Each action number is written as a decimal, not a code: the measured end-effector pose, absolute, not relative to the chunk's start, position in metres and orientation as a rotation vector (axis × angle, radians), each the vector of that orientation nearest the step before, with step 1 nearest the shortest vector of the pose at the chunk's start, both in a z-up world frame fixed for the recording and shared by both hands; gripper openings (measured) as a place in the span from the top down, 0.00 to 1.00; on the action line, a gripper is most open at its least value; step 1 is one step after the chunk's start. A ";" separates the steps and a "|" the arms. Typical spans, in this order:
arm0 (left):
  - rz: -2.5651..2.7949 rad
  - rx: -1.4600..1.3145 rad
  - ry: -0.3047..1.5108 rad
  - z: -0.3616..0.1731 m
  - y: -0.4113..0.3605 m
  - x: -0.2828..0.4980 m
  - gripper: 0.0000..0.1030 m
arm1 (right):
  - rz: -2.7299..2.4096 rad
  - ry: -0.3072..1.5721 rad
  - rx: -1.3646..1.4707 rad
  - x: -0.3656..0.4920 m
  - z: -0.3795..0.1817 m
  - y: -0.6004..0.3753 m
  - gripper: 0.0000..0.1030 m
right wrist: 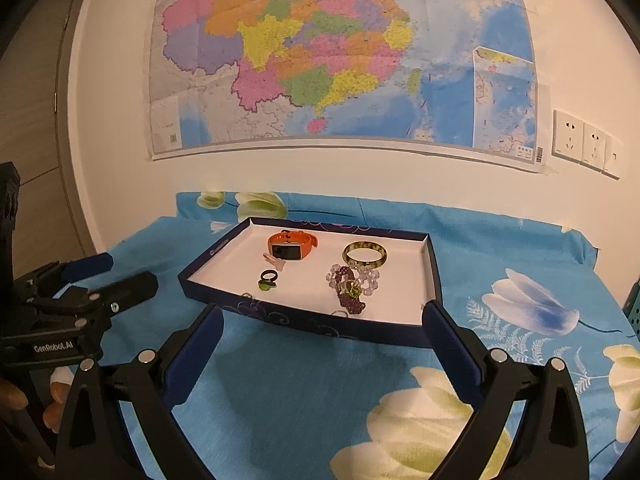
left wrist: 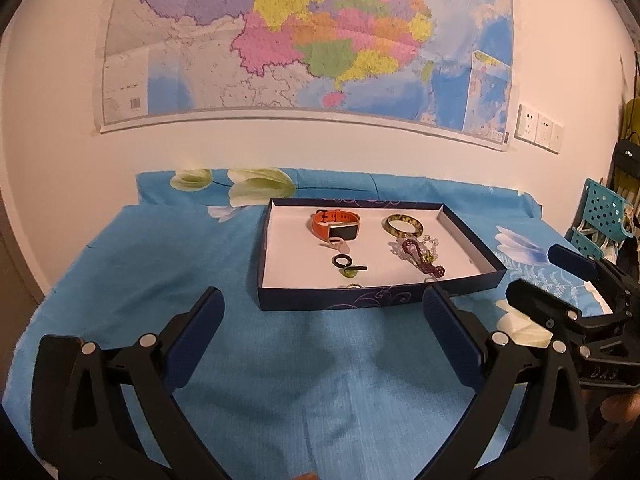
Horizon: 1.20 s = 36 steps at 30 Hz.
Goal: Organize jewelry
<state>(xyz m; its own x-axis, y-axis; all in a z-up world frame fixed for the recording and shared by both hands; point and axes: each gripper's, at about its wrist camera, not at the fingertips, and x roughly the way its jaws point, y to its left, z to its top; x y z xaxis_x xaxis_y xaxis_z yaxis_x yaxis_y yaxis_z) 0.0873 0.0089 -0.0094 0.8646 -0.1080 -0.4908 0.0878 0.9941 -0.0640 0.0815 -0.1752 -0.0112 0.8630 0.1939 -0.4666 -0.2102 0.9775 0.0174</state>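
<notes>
lying beyond both claws (left wrist: 322, 300): tray (left wrist: 340, 304)

A home bedroom: a bed (left wrist: 160, 264) under a floral blue sheet (right wrist: 500, 280), with a map (left wrist: 304, 40) and sockets (right wrist: 580, 144) on the wall above the bed.

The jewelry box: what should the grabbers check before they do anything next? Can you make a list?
1. Left gripper open with nothing between its fingers: ok.
2. Right gripper open with nothing between its fingers: ok.
3. Box lying flat on the blue cloth: ok.
4. Orange watch, green bangle and bead bracelets inside the box: ok.
5. Bead bracelets untangled: not ok, they lie in one heap.
6. Small ring by the box's near wall fully seen: cannot tell.
</notes>
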 end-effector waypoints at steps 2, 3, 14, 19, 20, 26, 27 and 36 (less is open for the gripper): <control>-0.099 -0.038 0.509 -0.008 0.008 0.084 0.05 | 0.213 0.482 -0.033 0.078 -0.011 -0.175 0.07; -0.097 -0.035 0.506 -0.008 0.008 0.083 0.05 | 0.214 0.481 -0.031 0.077 -0.011 -0.175 0.07; -0.094 -0.023 0.487 -0.005 0.004 0.067 0.05 | 0.225 0.469 -0.026 0.062 -0.010 -0.173 0.07; -0.091 -0.021 0.479 -0.003 0.004 0.064 0.05 | 0.223 0.465 -0.017 0.059 -0.008 -0.175 0.07; -0.090 -0.021 0.478 -0.003 0.004 0.063 0.05 | 0.222 0.464 -0.016 0.059 -0.008 -0.175 0.07; -0.083 -0.021 0.469 -0.002 0.004 0.059 0.05 | 0.222 0.459 -0.013 0.056 -0.007 -0.175 0.07; -0.083 -0.021 0.469 -0.002 0.004 0.058 0.05 | 0.222 0.458 -0.012 0.055 -0.006 -0.175 0.07; -0.078 -0.019 0.461 -0.001 0.004 0.055 0.05 | 0.222 0.456 -0.011 0.052 -0.005 -0.173 0.07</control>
<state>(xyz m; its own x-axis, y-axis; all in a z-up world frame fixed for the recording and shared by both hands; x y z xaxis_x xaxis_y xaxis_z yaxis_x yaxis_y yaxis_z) 0.0550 0.0038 -0.0011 0.8929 -0.0794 -0.4433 0.0708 0.9968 -0.0360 0.0519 -0.1732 -0.0054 0.8742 0.2101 -0.4377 -0.2153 0.9758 0.0386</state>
